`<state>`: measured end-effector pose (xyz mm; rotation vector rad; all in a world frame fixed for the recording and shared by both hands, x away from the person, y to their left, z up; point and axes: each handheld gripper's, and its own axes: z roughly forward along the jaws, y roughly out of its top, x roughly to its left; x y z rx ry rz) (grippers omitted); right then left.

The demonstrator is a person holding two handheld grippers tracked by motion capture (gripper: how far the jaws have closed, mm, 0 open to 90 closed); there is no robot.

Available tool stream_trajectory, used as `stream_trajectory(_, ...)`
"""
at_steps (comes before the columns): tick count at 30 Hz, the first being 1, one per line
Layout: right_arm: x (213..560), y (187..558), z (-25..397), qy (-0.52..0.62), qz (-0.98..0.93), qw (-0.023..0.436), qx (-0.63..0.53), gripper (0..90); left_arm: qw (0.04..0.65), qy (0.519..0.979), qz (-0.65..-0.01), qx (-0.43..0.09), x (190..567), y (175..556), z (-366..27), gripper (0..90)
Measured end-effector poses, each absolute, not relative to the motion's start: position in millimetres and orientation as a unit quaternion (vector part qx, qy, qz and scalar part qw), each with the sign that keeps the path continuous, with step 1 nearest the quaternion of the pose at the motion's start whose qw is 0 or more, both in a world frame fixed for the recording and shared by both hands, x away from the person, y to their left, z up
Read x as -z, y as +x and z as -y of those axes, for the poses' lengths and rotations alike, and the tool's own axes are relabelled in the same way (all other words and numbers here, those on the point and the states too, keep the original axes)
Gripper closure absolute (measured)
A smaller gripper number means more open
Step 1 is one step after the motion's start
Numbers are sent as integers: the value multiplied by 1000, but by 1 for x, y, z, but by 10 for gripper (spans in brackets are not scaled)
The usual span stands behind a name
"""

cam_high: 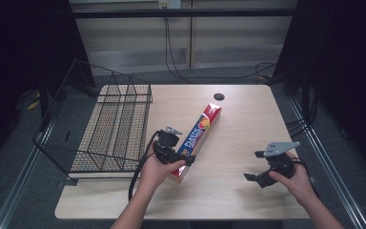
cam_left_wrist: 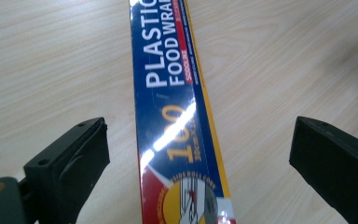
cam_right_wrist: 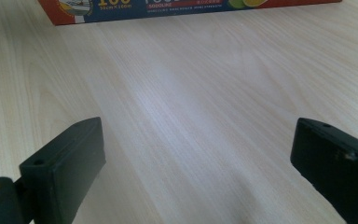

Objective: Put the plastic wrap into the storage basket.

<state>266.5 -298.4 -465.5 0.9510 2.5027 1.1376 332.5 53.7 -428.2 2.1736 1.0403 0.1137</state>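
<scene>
Far left: black wire basket (cam_high: pixel 109 129) sits on the left edge of the light wood table (cam_high: pixel 238 191), tall back panel tilted outward.

Left gripper (cam_high: pixel 183 160), held in the left hand (cam_high: pixel 155 169), is at the near end of the plastic food wrap box (cam_high: pixel 198 138). Left gripper view: jaws spread wide, one on each side of the box (cam_left_wrist: pixel 177 112), neither touching it.

Box: long, narrow carton, lying flat mid-table, diagonal, near end by the left hand, far end pointing at the round cable hole (cam_high: pixel 219 97). Dark blue top face, white "PLASTIC FOOD WRAP" lettering, yellow "100", yellow edge stripe, red ends, glossy with glare. Side face orange-red in the right gripper view (cam_right_wrist: pixel 186 7).

Right gripper (cam_high: pixel 252 167), in the right hand (cam_high: pixel 298 181), near right of the table, well apart from the box. Jaws apart over bare wood, holding nothing. Grey three-cornered plate (cam_high: pixel 280 148) on top.
</scene>
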Motion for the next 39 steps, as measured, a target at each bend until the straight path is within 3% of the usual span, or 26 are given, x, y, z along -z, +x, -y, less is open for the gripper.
stream_trajectory(18,468,267,302,326,-852,121,-391,32,335,845,-415,-30,426,381,-16,64)
stream_trajectory(39,469,267,303,323,-853,117,-393,34,302,852,-427,-19,433,419,2,95)
